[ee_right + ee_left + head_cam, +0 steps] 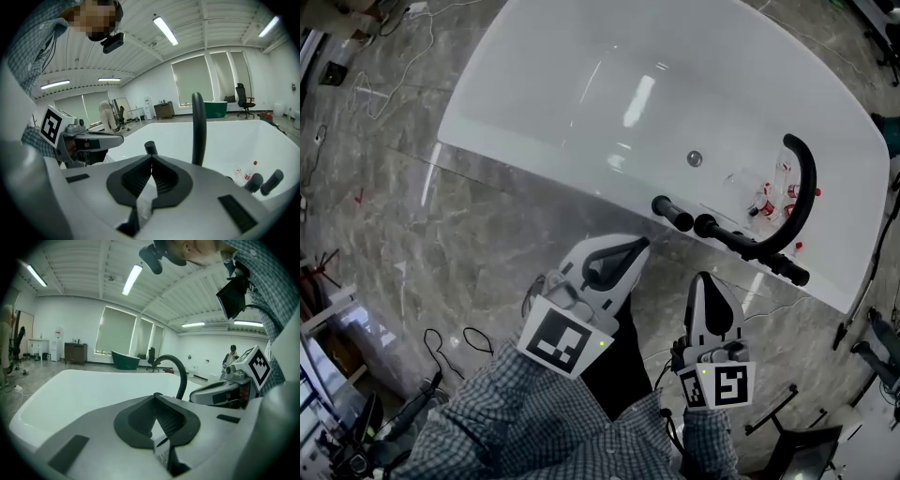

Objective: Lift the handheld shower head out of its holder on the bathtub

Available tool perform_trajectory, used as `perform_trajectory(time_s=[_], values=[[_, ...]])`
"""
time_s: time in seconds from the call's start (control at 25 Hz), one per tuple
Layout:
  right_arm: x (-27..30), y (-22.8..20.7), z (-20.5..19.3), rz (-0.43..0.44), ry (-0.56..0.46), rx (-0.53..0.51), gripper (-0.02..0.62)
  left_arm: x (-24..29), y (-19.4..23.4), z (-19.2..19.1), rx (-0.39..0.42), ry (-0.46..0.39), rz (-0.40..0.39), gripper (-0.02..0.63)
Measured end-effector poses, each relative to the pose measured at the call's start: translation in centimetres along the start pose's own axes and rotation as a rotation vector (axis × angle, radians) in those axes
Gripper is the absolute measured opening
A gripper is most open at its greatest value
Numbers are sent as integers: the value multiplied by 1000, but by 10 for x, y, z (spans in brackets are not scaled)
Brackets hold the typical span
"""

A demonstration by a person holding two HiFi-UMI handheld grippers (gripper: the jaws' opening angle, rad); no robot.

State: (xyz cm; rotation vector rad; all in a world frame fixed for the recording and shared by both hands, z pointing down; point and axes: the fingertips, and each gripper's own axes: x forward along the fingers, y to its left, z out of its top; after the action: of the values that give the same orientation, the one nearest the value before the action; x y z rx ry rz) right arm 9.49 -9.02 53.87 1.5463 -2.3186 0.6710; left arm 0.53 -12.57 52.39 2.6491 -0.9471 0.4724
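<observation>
The black rod-shaped handheld shower head (739, 244) lies along the near rim of the white bathtub (581, 94), beside a curved black spout (806, 187). My left gripper (641, 246) hovers over the floor just short of the rim, jaws shut and empty. My right gripper (703, 278) hangs beside it, also shut and empty, pointing at the shower head's left end. The left gripper view has its own tips (154, 397), the spout (182, 377) and the right gripper (225, 392). In the right gripper view a black cylinder end (150, 147) stands just beyond the tips (151, 159).
A separate black knob (671, 214) sits on the rim left of the shower head. Small red-and-white bottles (769, 197) lie inside the tub near a round drain (695, 158). Cables (450, 347) trail over the marble floor. Two black handles (265, 180) show at lower right.
</observation>
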Motion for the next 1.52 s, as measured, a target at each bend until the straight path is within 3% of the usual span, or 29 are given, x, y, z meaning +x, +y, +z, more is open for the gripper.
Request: perform_trajectory(time_s=[0.48,0.64,0.88,1.08,1.4,1.52], values=[[41,-30,-35,-34,26,41,15,52,28,-60,43,52,-43,9],[49,-41,-53,-37,48,44,15,65,30,-78,71,32,-51,9],[61,-40,-66,31,69,-23,15,80,36,-102,61,52,-38,9],[71,-38,-78,74,68,4,15,93,34,-114,117,43,-15,9],[77,-54,-86,75,62,50,15,115,30,-134,186,89,-32,14],[79,-63,-89,68,55,86,15,123,29,-142,178,112,-35,62]])
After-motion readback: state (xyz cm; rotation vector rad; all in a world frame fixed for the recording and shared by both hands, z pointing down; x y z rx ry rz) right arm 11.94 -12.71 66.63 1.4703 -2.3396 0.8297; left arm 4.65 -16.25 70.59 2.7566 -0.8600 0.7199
